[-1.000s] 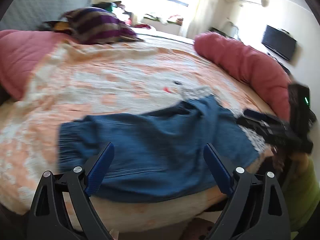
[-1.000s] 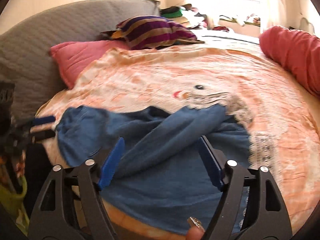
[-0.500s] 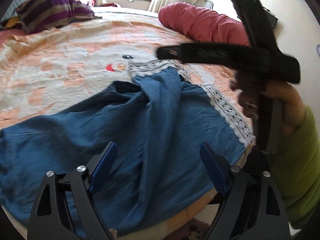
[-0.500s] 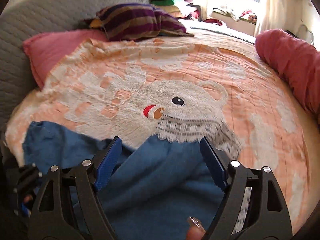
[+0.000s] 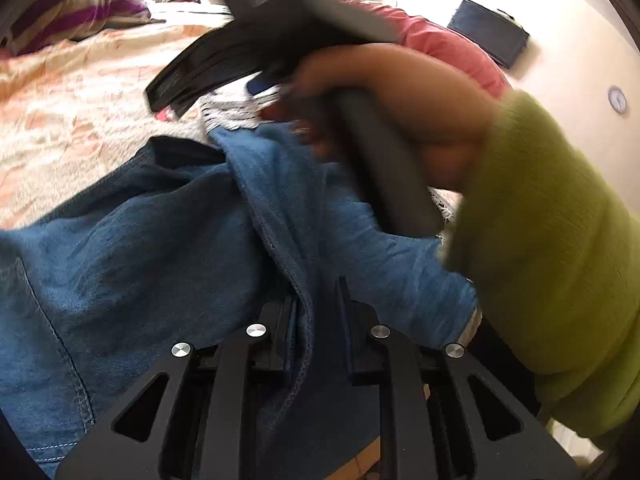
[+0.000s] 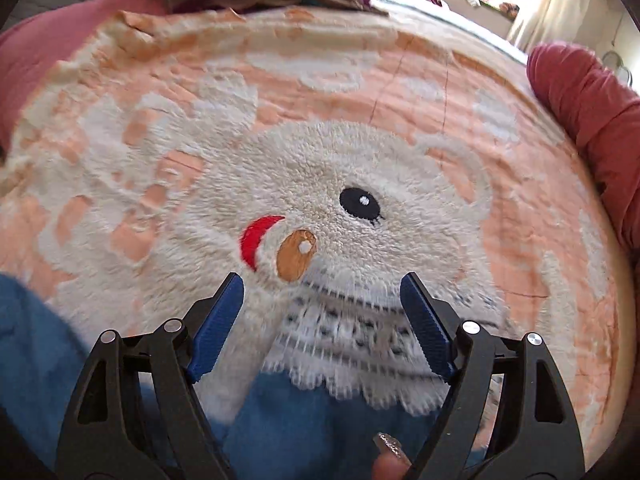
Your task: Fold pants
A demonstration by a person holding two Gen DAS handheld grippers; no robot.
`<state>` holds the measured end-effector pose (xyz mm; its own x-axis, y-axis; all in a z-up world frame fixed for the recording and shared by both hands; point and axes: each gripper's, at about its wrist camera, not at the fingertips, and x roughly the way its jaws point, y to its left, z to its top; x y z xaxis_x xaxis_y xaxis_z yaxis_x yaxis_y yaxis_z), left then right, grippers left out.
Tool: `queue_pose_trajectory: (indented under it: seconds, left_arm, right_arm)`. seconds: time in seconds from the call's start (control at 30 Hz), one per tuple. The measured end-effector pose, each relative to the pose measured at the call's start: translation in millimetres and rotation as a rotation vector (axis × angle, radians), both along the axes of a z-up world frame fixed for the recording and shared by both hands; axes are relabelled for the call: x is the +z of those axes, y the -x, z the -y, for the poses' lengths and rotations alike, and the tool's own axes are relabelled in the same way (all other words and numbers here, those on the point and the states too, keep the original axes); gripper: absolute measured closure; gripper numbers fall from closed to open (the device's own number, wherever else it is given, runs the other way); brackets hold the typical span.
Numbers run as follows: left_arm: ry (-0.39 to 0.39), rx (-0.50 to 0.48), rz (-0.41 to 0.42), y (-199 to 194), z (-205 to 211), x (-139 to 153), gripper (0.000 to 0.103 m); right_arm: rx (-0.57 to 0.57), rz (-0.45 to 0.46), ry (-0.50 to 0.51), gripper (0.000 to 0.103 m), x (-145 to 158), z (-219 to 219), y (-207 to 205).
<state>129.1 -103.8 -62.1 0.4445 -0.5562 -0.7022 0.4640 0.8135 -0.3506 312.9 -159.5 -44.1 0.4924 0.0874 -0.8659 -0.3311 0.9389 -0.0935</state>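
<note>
Blue denim pants point(image 5: 140, 248) with a white lace hem point(image 5: 232, 114) lie crumpled on the bed. My left gripper point(image 5: 316, 308) sits low on them, its jaws closing tight on a raised seam fold of denim. In the right wrist view, my right gripper point(image 6: 322, 322) hovers over the lace hem point(image 6: 352, 344), where the blue cloth point(image 6: 312, 420) ends. Its jaws are wide and closing slightly, the blue pads point(image 6: 218, 320) clear of the lace between them. A person's hand point(image 5: 400, 92) in a green sleeve carries that gripper across the left wrist view.
The bed wears a peach blanket point(image 6: 360, 92) with a white bear face. A red bolster point(image 6: 592, 112) runs along its right side. A striped pillow point(image 5: 72, 12) and a pink pillow point(image 6: 48, 40) lie at the head. A dark screen point(image 5: 488, 32) hangs on the wall.
My left gripper dropped onto the pants and closed from wide apart onto a denim fold. My right gripper travelled forward over the pants to the lace hem, its hand now crossing the left view.
</note>
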Motion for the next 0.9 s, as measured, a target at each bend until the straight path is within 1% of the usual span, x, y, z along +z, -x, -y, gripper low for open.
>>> queue_pose_trajectory:
  seconds: [0.03,0.1,0.13,0.17,0.2,0.27,0.33,0.43,0.47,0.5,0.6,0.7,0.8,0.9]
  left_arm:
    - [-0.006,-0.002,0.009,0.5,0.4,0.8,0.087]
    - [-0.012,0.003,0.025,2.2,-1.8,3.0,0.087]
    - [-0.017,0.008,0.031,1.8,-3.0,3.2,0.087]
    - [-0.023,0.013,0.038,2.6,-4.6,3.6,0.087]
    - [-0.032,0.019,0.046,2.9,-5.9,3.9,0.087]
    - [-0.035,0.032,0.052,3.2,-9.9,4.3,0.087]
    - [-0.032,0.042,0.051,1.7,-14.8,5.9,0.087]
    - [-0.061,0.057,0.077,2.5,-17.1,7.6,0.087]
    - [-0.068,0.06,0.085,3.4,-18.2,10.3,0.09]
    - [-0.071,0.063,0.093,4.2,-19.9,12.1,0.099]
    - [-0.056,0.066,0.103,5.6,-25.3,18.2,0.1]
    - [-0.059,0.059,0.123,1.9,-31.3,22.4,0.1]
    - [-0.059,0.034,0.132,9.0,-31.2,28.4,0.1]
    - [-0.064,0.005,0.135,13.9,-28.7,32.1,0.1]
  right_arm:
    - [-0.016,-0.013,0.005,0.061,-7.4,1.2,-5.9]
    - [-0.03,-0.025,-0.003,0.081,-15.0,8.8,-10.2]
    - [-0.038,-0.018,-0.03,0.094,-13.4,14.5,-8.9]
    - [-0.051,-0.007,-0.056,0.096,-9.8,20.3,-6.3]
    - [-0.069,0.005,-0.105,0.097,-2.1,31.8,0.2]
    - [-0.094,0.035,-0.18,0.098,13.4,51.8,14.2]
    - [-0.119,0.067,-0.226,0.098,28.5,71.5,29.7]
    - [-0.163,0.104,-0.315,0.098,49.7,108.0,57.9]
    - [-0.171,0.113,-0.329,0.098,54.4,114.4,63.5]
    - [-0.186,0.132,-0.35,0.098,61.6,127.7,76.8]
    - [-0.228,0.171,-0.384,0.098,73.0,156.9,105.1]
    - [-0.275,0.165,-0.437,0.098,70.2,185.2,134.7]
    - [-0.305,0.139,-0.465,0.098,59.6,202.8,158.6]
    - [-0.335,0.112,-0.492,0.098,48.3,217.6,194.4]
